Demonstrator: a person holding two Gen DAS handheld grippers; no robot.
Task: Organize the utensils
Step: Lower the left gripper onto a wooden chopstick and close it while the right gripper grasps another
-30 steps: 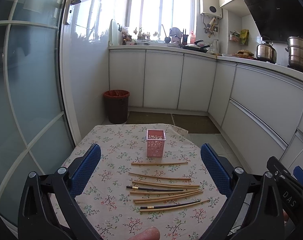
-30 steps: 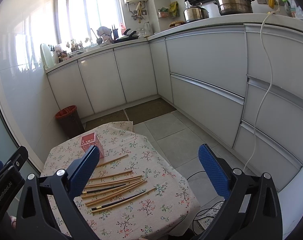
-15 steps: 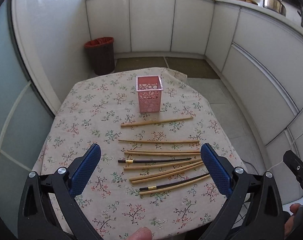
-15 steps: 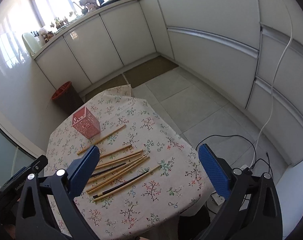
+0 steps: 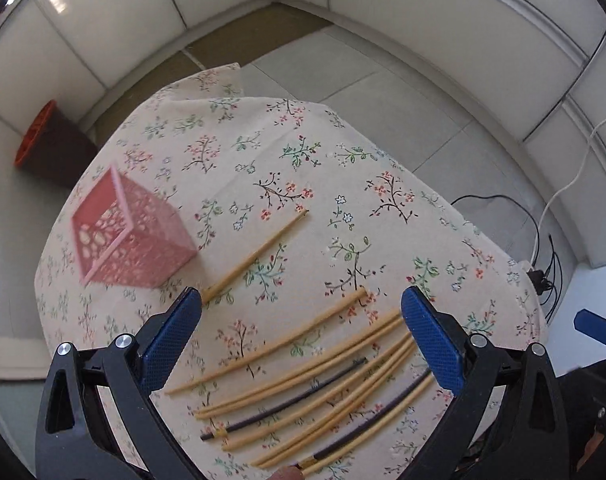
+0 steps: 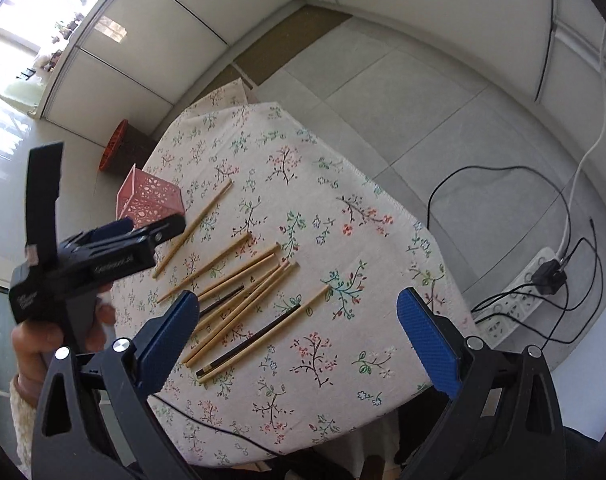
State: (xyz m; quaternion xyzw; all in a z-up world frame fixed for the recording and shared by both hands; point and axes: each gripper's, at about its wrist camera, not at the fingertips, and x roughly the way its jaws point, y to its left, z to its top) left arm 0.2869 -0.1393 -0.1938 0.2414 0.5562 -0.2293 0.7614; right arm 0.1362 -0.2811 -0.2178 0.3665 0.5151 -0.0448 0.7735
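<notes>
Since the earlier frame you have tilted both grippers down over the worktop. Left gripper and right gripper: fingers wide apart, empty. Chopsticks lie loose beside the pink holder, presumably staged for loading.

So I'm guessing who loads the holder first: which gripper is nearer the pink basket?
Left. The left gripper hovers right beside the pink basket, while the right gripper hangs farther back, over the near end of the chopsticks.
</notes>
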